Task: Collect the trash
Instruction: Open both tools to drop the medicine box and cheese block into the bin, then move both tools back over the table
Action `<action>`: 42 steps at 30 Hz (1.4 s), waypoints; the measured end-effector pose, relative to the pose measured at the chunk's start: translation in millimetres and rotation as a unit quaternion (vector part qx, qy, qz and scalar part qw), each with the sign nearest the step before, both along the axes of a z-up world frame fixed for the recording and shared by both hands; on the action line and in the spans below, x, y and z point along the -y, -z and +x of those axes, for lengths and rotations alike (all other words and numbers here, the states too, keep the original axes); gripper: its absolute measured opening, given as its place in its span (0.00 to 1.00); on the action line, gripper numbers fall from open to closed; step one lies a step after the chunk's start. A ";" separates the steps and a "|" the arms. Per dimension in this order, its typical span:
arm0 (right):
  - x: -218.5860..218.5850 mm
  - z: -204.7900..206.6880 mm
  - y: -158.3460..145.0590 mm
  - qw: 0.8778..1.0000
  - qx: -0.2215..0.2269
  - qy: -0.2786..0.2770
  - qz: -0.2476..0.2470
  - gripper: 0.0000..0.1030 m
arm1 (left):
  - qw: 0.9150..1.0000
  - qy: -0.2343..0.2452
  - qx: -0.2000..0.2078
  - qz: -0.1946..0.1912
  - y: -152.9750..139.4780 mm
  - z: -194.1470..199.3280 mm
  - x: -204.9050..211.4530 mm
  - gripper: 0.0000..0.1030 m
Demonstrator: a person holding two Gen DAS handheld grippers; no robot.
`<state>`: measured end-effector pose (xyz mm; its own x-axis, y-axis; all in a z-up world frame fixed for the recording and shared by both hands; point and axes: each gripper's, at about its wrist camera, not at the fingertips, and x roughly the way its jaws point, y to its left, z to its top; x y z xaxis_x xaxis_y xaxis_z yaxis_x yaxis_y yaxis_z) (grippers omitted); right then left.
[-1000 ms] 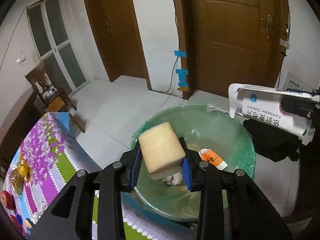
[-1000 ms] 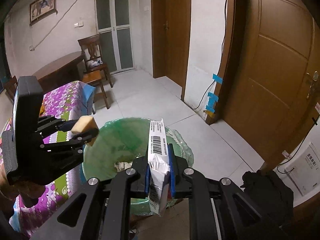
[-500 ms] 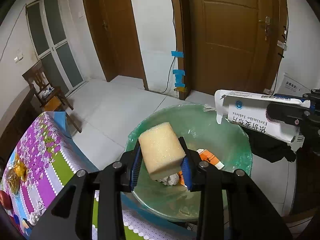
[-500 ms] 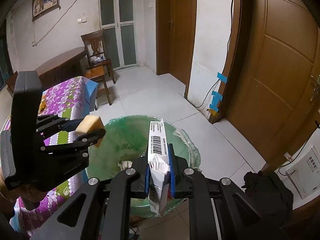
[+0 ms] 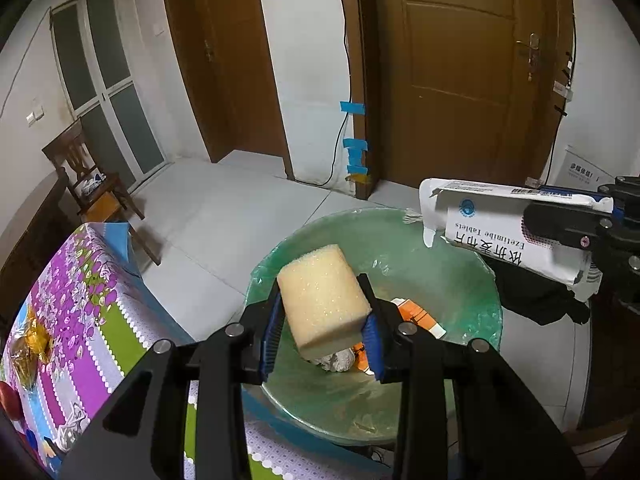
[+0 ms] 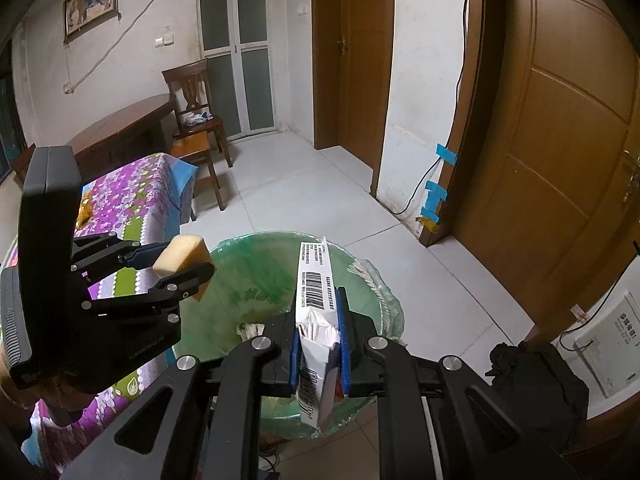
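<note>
My left gripper (image 5: 322, 334) is shut on a yellow sponge (image 5: 324, 300), held over the trash bin (image 5: 460, 252) lined with a green bag. From the right wrist view the same sponge (image 6: 182, 258) hangs at the bin's left rim (image 6: 256, 240). My right gripper (image 6: 320, 354) is shut on a flattened white medicine box (image 6: 316, 292) with a barcode, above the bin's near side. In the left wrist view that box (image 5: 508, 228) reaches in from the right over the bin's rim. An orange-and-white wrapper (image 5: 416, 316) and crumpled paper (image 5: 338, 360) lie inside the bin.
A table with a purple flowered cloth (image 5: 80, 304) stands left of the bin, with a red fruit (image 5: 8, 400) and a yellow wrapper (image 5: 30, 344) on it. A wooden chair (image 6: 196, 128) is farther back. Black cloth (image 6: 536, 376) lies on the floor at right, near a brown door (image 5: 460, 72).
Both views have shifted a little, so the bin sits slightly higher and closer in frame. The box has edged further over the bin's rim. Both grips are unchanged.
</note>
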<state>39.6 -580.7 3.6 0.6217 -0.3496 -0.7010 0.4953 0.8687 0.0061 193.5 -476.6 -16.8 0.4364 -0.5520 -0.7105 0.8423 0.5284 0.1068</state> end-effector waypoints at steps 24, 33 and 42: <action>5.7 14.5 12.4 1.000 -0.018 0.010 -0.001 0.32 | 1.000 -0.020 -0.019 0.005 6.8 13.4 -10.5 0.62; 2.9 12.2 15.3 1.000 -0.018 0.012 -0.003 0.32 | 1.000 -0.026 0.004 0.011 7.5 8.3 -14.0 0.62; -6.7 2.0 15.1 0.997 0.022 0.049 -0.054 0.52 | 0.998 -0.051 0.030 0.007 6.0 6.6 -25.3 0.64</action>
